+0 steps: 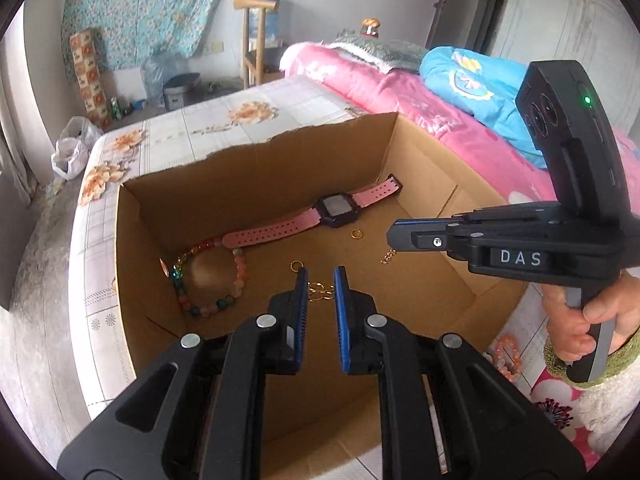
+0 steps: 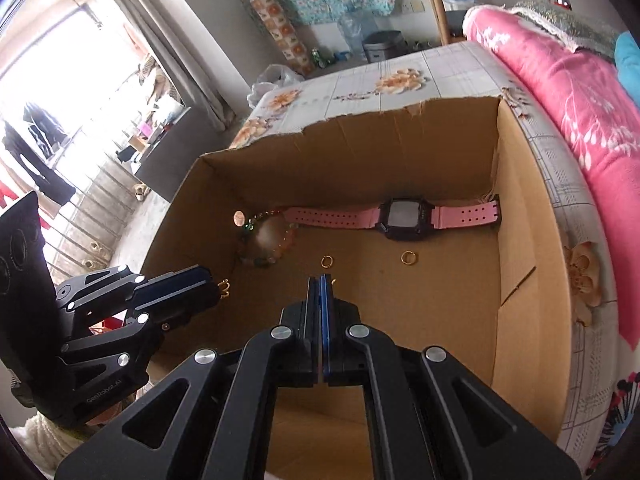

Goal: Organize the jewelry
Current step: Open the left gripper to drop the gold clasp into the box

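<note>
The right tool [image 2: 320,280] is pressed together on a thin gold chain [image 1: 388,257] – mostly hidden; the left tool [image 1: 321,280] is slightly spread, gold loops [image 1: 320,291] behind it, grip unclear.

Pink-strapped watch [image 1: 336,210] flat along far wall of cardboard box [image 1: 256,168], face up. Multicolour bead bracelet [image 1: 208,276] in far-left corner, touching strap end. Two gold rings [image 2: 409,257] [image 2: 327,261] loose on floor, apart. Thin gold chain [image 1: 320,291] dangling nearer front.
</note>
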`<state>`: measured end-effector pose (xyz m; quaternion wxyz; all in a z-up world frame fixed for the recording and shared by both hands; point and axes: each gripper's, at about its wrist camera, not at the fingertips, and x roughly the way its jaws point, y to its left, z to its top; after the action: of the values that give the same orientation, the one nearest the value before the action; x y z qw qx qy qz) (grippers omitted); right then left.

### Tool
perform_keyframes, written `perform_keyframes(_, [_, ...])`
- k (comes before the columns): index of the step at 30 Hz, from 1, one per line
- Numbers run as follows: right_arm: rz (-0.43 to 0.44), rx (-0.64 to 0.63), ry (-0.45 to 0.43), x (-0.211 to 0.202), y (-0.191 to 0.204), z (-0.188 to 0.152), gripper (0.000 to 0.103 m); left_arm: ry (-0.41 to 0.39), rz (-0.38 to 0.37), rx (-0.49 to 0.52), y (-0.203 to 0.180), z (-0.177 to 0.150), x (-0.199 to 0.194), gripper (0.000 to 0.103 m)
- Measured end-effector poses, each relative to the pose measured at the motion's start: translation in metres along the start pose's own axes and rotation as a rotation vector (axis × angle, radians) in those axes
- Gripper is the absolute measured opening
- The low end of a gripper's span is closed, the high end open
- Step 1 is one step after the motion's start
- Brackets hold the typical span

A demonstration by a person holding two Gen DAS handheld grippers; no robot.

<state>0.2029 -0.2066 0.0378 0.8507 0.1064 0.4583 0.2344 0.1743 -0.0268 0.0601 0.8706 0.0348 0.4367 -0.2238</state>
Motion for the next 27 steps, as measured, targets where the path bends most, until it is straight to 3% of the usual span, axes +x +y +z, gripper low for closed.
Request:
perform_keyframes(6, [0.019,0.048,0.043,0.014,-0.011,0.005,0.003,0.077,0.015,-0.055,0.010,0.003,0.020,0.013])
perform_keyframes(15, [0.014,0.045,0.009,0.003,-0.014,0.007,0.003,0.057,-0.009,-0.089,0.010,0.003,0.015,0.014])
perform_keyframes(17, [0.017,0.043,-0.012,-0.003,-0.013,0.008,0.005,0.032,-0.009,-0.090,0.010,0.003,0.008,0.014])
perform_keyframes(19, [0.015,0.042,-0.037,-0.012,-0.011,0.007,0.020,-0.004,-0.010,-0.080,0.007,0.002,-0.003,0.015])
perform_keyframes(21, [0.019,0.027,-0.082,-0.026,-0.006,0.004,0.025,-0.057,-0.009,-0.061,0.002,-0.002,-0.019,0.018])
perform_keyframes(27, [0.099,-0.010,-0.239,-0.088,0.007,-0.029,0.029,-0.232,-0.033,-0.002,-0.014,-0.032,-0.076,0.030])
